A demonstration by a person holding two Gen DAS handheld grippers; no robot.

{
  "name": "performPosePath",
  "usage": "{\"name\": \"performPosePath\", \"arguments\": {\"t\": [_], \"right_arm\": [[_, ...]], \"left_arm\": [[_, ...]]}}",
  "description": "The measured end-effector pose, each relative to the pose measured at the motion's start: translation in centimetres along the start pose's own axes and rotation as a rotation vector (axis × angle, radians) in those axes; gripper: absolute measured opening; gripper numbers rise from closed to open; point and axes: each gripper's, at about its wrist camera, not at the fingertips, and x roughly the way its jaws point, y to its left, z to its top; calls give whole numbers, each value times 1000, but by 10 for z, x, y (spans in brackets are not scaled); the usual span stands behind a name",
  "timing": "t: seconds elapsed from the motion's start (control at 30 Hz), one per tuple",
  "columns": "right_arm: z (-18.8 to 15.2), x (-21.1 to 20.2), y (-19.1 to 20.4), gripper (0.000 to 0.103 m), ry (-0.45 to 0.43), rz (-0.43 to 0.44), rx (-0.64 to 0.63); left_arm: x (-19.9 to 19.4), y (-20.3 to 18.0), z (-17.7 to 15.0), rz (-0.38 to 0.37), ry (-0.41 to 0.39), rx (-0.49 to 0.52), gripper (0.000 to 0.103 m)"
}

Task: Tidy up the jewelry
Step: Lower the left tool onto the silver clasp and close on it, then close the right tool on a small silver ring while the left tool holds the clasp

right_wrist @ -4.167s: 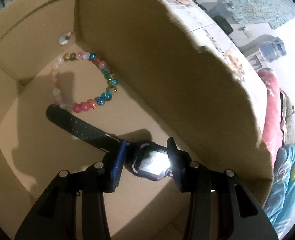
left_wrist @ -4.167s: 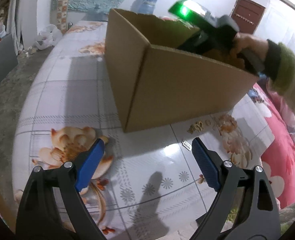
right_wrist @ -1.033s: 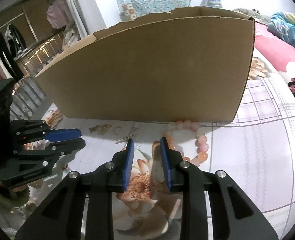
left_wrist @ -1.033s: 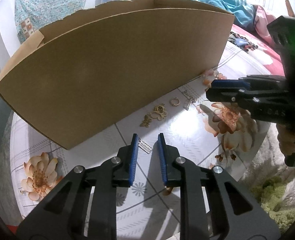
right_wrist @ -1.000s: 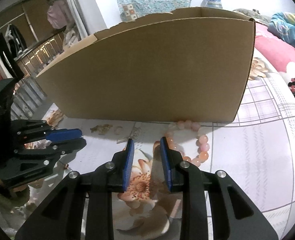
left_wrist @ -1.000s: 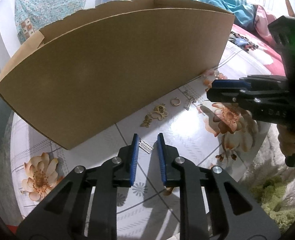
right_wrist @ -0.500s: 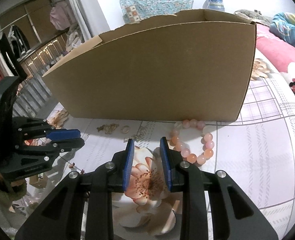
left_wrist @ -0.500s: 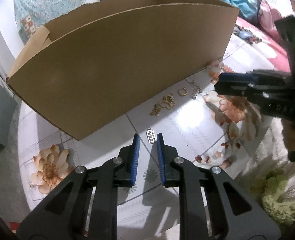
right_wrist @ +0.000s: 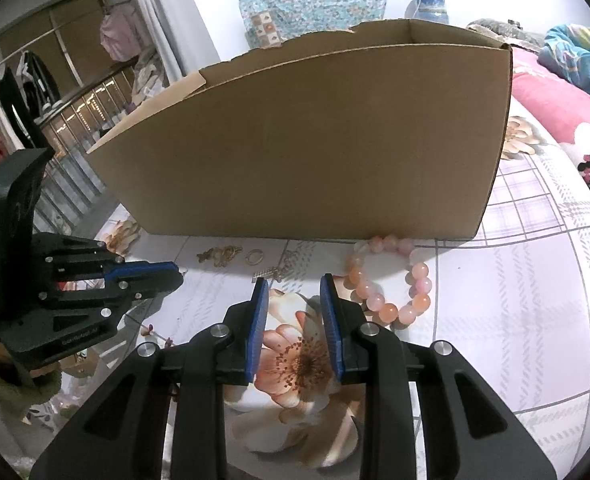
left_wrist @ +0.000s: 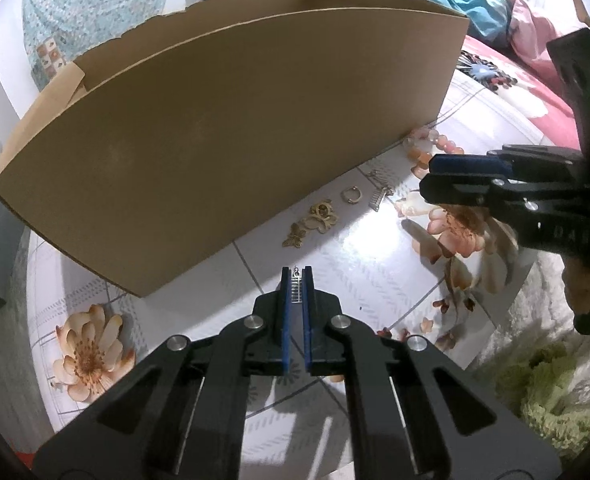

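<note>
My left gripper (left_wrist: 296,280) jaws are clenched on the small silver charm (left_wrist: 295,289), right jaws released, next lift it into the cardboard box (left_wrist: 231,120)

A floral tablecloth (right_wrist: 535,320), a pink blanket (right_wrist: 555,108), and hanging clothes (right_wrist: 119,36).

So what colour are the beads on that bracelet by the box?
Pale pink and peach bracelet, clearest from the right wrist.

Floral tablecloth-covered table (right_wrist: 535,300) with jewelry.
Cardboard box (right_wrist: 315,140) stands far; pink bead bracelet (right_wrist: 391,280) and gold charms (left_wrist: 315,216) lie near it.
</note>
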Motion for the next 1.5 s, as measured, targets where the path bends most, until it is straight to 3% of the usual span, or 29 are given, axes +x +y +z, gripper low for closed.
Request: {"name": "performPosePath", "arguments": {"t": [0.4,0.93,1.27,1.3,1.5], "right_arm": [[5,10,19,27,29,9,-93],[17,33,38,24,79,-101,-231],[18,32,39,15,99,-125,-271],[18,31,39,3,96,-124,-268],[18,26,33,3,111,-97,-231]], "left_arm": [[-14,10,-5,-12,-47,-43,4],[-11,18,-13,-56,-62,-63,4],[-11,17,-14,-57,-65,-63,4],[-11,17,-14,-57,-64,-63,4],[-12,20,-17,-57,-70,-62,4]]}}
